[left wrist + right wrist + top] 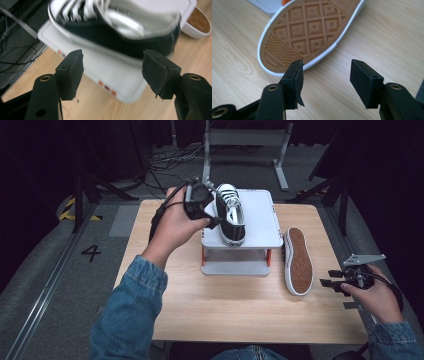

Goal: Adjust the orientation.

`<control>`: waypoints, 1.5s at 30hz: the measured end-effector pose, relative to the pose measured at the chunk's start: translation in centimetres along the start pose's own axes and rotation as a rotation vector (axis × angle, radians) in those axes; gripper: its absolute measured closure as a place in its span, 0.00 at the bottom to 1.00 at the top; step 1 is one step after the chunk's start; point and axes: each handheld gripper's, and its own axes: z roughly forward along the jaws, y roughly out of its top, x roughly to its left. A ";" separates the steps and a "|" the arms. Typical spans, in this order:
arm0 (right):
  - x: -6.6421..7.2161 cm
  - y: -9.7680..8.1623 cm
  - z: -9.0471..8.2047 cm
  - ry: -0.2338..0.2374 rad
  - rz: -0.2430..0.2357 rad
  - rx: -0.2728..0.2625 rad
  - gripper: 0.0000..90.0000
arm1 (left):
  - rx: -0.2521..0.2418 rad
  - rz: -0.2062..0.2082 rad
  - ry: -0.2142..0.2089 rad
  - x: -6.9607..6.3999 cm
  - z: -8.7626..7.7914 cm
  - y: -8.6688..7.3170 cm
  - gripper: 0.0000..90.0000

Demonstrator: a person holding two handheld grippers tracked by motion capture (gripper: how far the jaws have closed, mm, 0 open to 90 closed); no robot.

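The black canvas sneaker with white laces (117,30) is smeared by motion blur in the left gripper view, and its toe and laces are cut off at the top edge. In the high view, part of the left hand-held gripper (212,217) is hidden behind the person's hand (175,227), so contact with that shoe cannot be judged. The lower shelf of the white two-tier stand (235,267) is largely masked by its top deck. The second sneaker lying sole-up, tan rubber tread showing (304,32), is clipped by the top edge of the right gripper view; its upper is concealed underneath. The right hand-held gripper (332,284) is seen small in the high view.
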 end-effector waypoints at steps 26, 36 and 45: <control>0.3 6.0 2.7 -0.051 -0.075 0.059 0.92 | 0.183 -0.287 0.038 -2.0 4.0 -18.1 0.34; 0.0 6.1 4.5 -0.039 -0.054 0.065 1.00 | 0.248 -0.319 0.043 -0.9 6.4 -20.1 0.34; -1.4 4.3 5.8 -0.084 -0.020 0.143 1.00 | 0.240 -0.320 0.031 -0.6 6.7 -20.5 0.34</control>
